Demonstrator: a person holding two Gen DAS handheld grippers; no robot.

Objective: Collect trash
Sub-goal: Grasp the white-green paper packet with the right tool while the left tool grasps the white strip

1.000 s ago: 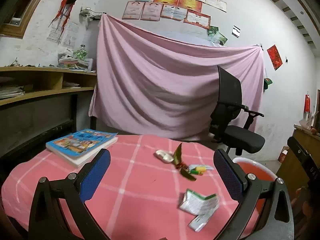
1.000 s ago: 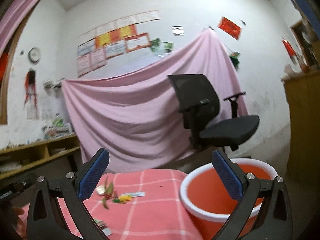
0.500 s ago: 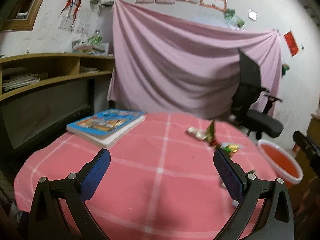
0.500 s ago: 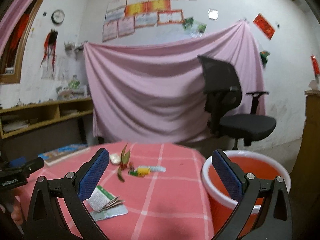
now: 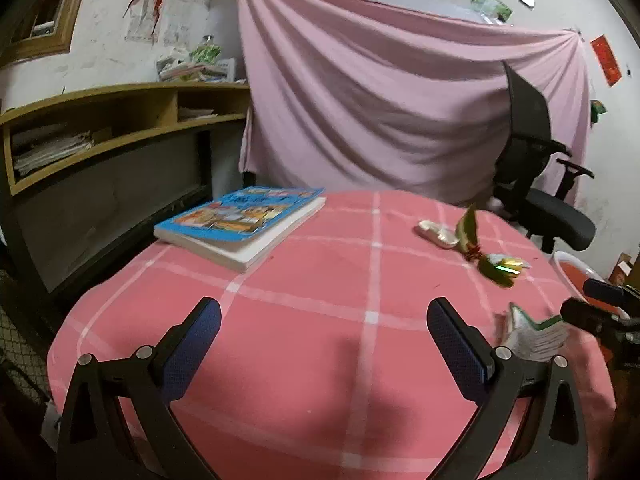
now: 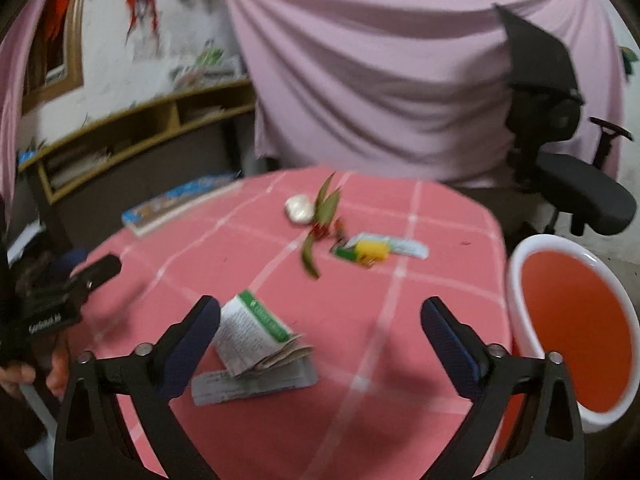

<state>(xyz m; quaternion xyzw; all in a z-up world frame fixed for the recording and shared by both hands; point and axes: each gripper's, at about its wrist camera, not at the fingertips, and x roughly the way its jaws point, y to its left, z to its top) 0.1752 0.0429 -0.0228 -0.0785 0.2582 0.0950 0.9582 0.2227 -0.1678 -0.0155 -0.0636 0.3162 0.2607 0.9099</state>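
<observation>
Trash lies on the pink checked table (image 5: 320,360). There is a folded green-and-white leaflet (image 6: 256,332) on a flat silvery strip (image 6: 256,384), a white crumpled wad (image 6: 299,208), a green leaf-like wrapper (image 6: 320,224) and a yellow-green wrapper (image 6: 372,250). My right gripper (image 6: 319,303) hangs above the leaflet. Its jaws are closing but still wide, and the pads touch nothing. My left gripper (image 5: 323,306) is open over bare cloth, with the leaflet (image 5: 532,332) off to its right. An orange bucket (image 6: 568,320) with a white rim stands beside the table on the right.
A blue book (image 5: 240,220) lies at the table's far left. A black office chair (image 5: 540,184) stands behind the table on the right, in front of a hanging pink sheet (image 5: 400,100). Wooden shelves (image 5: 120,120) run along the left wall.
Both views have tipped down toward the table. The right gripper swung left from the bucket and chair to over the leaflet. The left gripper moved lower and left, over the table's near side.
</observation>
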